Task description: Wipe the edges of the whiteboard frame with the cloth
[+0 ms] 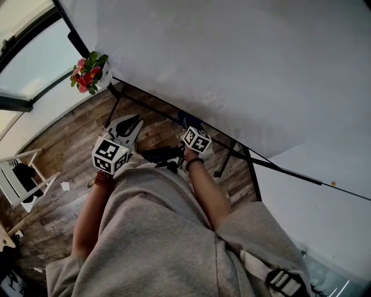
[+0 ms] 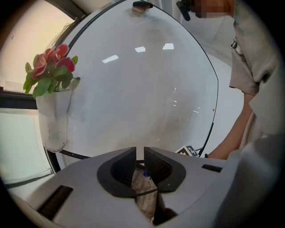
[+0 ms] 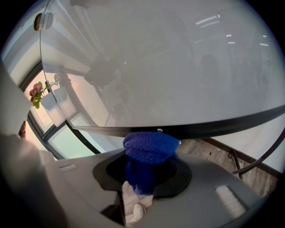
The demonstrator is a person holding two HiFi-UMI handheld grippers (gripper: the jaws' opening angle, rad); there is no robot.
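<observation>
Wooden floor lies under a wide whiteboard. Its dark frame runs just ahead of the right tongs, which pinch a blue cloth bulging up right at that lower edge. The left gripper view alone shows the left tongs slightly spread with nothing between them, and a small eraser-like block far ahead at the board's top edge; a pot of red flowers hangs to their left.

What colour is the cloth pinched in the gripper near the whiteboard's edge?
Deep blue. The cloth shows best in the right gripper view.
</observation>
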